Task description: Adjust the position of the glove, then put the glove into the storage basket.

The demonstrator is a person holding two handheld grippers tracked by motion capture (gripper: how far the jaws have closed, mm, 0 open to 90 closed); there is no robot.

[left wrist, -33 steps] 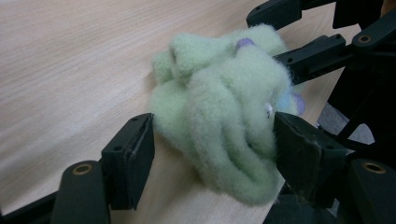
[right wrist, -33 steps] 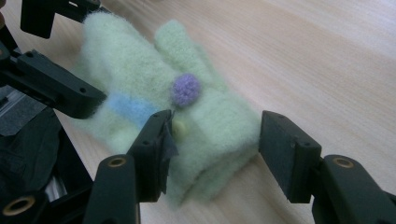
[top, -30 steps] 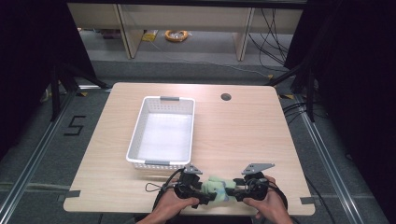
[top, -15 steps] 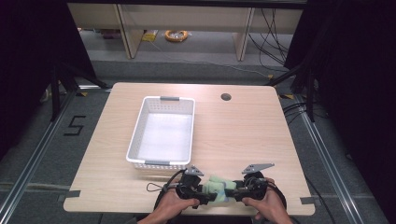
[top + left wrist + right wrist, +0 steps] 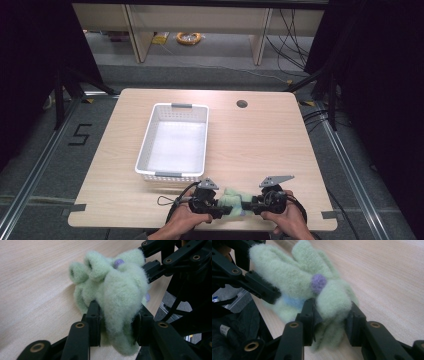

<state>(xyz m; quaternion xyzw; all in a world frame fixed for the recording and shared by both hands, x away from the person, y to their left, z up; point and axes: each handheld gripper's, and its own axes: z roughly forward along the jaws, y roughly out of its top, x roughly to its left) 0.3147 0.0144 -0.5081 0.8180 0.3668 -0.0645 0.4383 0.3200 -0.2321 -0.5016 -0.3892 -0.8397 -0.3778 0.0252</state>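
Fleece (image 5: 234,202), pale green with purple dots, lay bunched at the table's (image 5: 260,145) near edge, just in front of the white basket (image 5: 174,142). Both sets of jaws had just been closing: the left hand-held gripper (image 5: 223,210) clamped one end of it and the right hand-held gripper (image 5: 248,205) pinched the other end.

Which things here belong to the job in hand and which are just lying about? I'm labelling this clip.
In the job:
- fuzzy pale green fabric item with a purple dot, pinched at both ends
- left gripper
- right gripper

Lying about:
- white perforated plastic basket, apart from the grippers
- orange cable coil on the floor
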